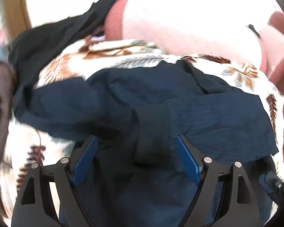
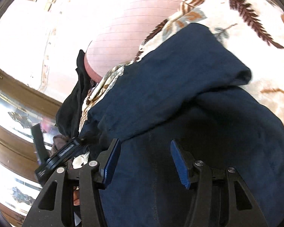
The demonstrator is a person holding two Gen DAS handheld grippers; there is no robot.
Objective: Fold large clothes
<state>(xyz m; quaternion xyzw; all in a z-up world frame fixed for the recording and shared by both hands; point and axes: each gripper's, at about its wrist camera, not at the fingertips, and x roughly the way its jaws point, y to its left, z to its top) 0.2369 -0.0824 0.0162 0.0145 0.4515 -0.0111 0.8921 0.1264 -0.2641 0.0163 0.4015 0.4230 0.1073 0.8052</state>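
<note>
A large navy garment (image 1: 123, 104) lies crumpled and partly folded over on a cream blanket with brown leaf prints (image 1: 123, 56). My left gripper (image 1: 136, 139) hovers over the garment's near part. Its blue pads (image 1: 187, 160) stand wide apart, with dark cloth lying under the gap and nothing pinched. In the right wrist view the same navy garment (image 2: 179, 75) fills the middle, one flap doubled over. My right gripper (image 2: 144, 142) is open just above it, and its pads (image 2: 179, 164) are clear of the cloth.
A black garment (image 1: 56, 37) is bunched at the blanket's far left edge (image 2: 72, 104). Pink striped bedding (image 1: 179, 19) lies beyond the blanket (image 2: 236, 19). A wooden frame and glass (image 2: 19, 87) run along the left. A black tool part (image 2: 56, 158) shows beside my right gripper.
</note>
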